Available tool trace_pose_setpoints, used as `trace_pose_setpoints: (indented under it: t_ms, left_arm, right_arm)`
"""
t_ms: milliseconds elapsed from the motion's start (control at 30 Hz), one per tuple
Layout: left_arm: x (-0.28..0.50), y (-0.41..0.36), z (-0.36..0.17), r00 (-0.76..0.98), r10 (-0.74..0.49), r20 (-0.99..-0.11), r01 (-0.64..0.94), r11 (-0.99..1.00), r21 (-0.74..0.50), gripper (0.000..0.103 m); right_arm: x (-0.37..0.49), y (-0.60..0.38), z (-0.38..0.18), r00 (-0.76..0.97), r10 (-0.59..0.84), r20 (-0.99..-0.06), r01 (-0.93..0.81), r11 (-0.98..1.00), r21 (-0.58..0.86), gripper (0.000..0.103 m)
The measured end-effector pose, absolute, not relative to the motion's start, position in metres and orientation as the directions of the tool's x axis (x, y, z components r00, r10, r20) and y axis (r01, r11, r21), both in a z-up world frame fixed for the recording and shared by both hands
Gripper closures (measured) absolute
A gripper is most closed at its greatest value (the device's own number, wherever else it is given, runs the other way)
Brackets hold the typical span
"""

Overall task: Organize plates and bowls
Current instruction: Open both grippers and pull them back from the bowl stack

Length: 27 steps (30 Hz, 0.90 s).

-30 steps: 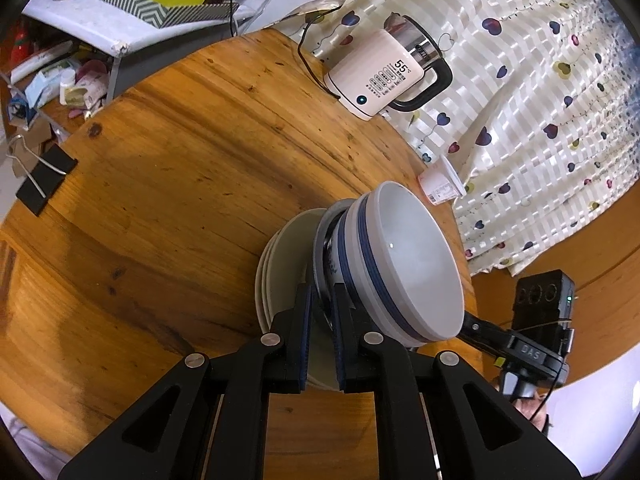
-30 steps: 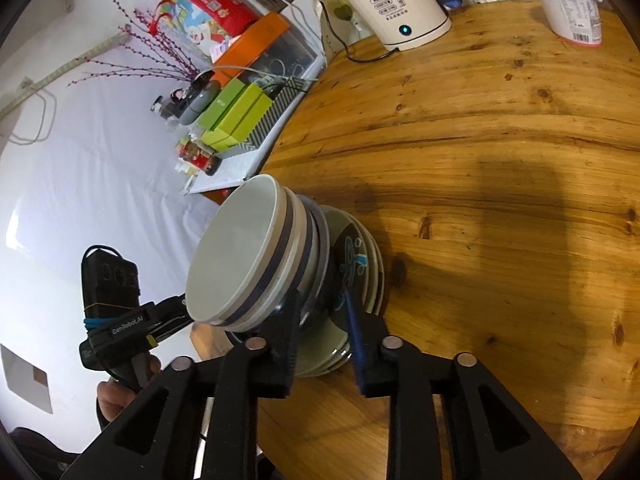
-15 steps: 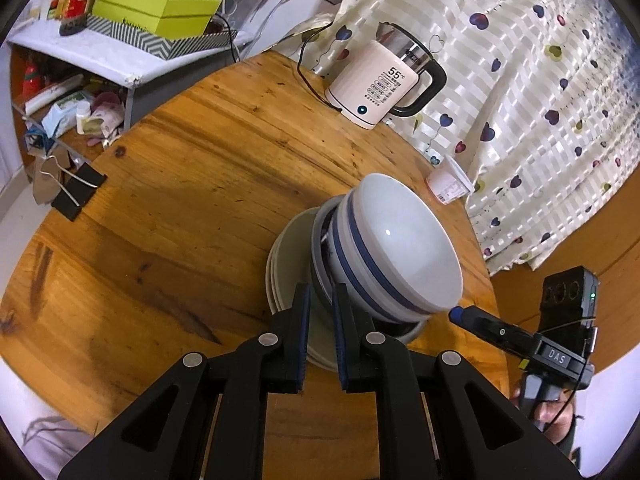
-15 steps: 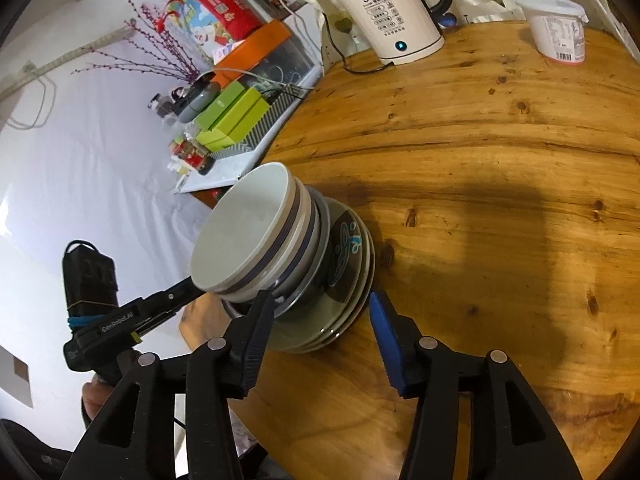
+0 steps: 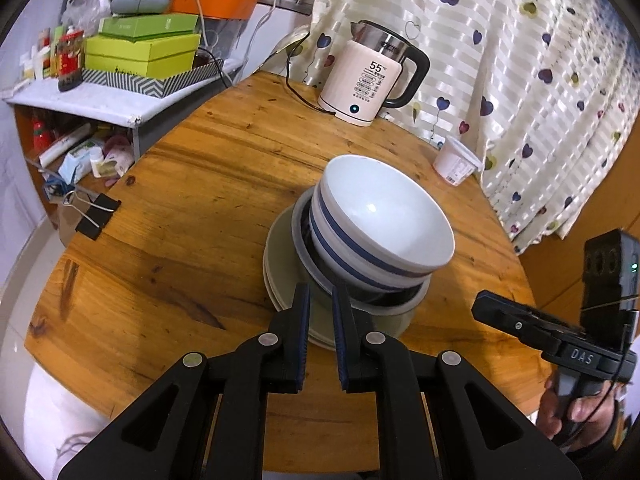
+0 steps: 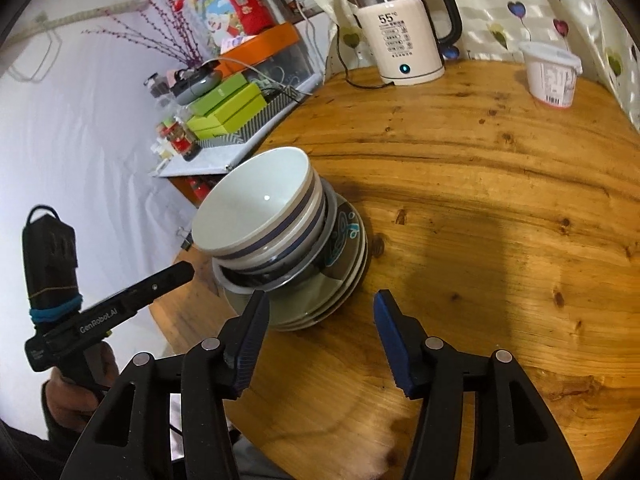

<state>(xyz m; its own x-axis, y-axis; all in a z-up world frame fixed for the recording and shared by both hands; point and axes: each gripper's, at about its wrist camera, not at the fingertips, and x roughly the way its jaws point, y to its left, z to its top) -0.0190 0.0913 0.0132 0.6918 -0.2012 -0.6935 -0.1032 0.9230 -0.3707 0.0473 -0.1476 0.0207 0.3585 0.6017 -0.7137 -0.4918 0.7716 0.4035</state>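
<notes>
White bowls with blue bands [image 5: 380, 220] are nested on a stack of pale green plates [image 5: 280, 268] on the round wooden table [image 5: 180, 208]. My left gripper [image 5: 320, 308] is just in front of the stack's near rim, its jaws a narrow gap apart with nothing between them. In the right wrist view the same bowls [image 6: 260, 212] sit on the plates [image 6: 332, 296]. My right gripper [image 6: 320, 316] is open and empty, drawn back from the stack's near edge.
A white electric kettle [image 5: 372, 80] with a cord and a yoghurt tub [image 5: 456, 160] stand at the table's far side. A binder clip [image 5: 94, 216] lies at the left edge. A cluttered shelf with green boxes [image 5: 140, 52] stands beyond it.
Both grippers have let go of the stack and drawn back from it. The right jaws have opened wide. The stack now sits level on the table.
</notes>
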Motion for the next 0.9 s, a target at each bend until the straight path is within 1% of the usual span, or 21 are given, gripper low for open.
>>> trace_pose_setpoints:
  t_ms: [200, 567, 900]
  left_arm:
    - [-0.022, 0.081, 0.013, 0.692, -0.157, -0.705, -0.111, 0.942, -0.318, 0.091]
    - [-0.026, 0.069, 0.012, 0.679, -0.124, -0.724, -0.109, 0.958, -0.266, 0.091]
    - [-0.028, 0.060, 0.010, 0.664, -0.113, -0.739, -0.111, 0.963, -0.246, 0.091]
  right_arm:
    - [0.038, -0.142, 0.022, 0.373, 0.572, -0.731, -0.518, 0.782, 0.347, 0.048]
    - [0.023, -0.129, 0.025, 0.401, 0.532, -0.746, -0.567, 0.784, 0.254, 0.046]
    - [0.015, -0.123, 0.025, 0.410, 0.521, -0.749, -0.584, 0.780, 0.223, 0.043]
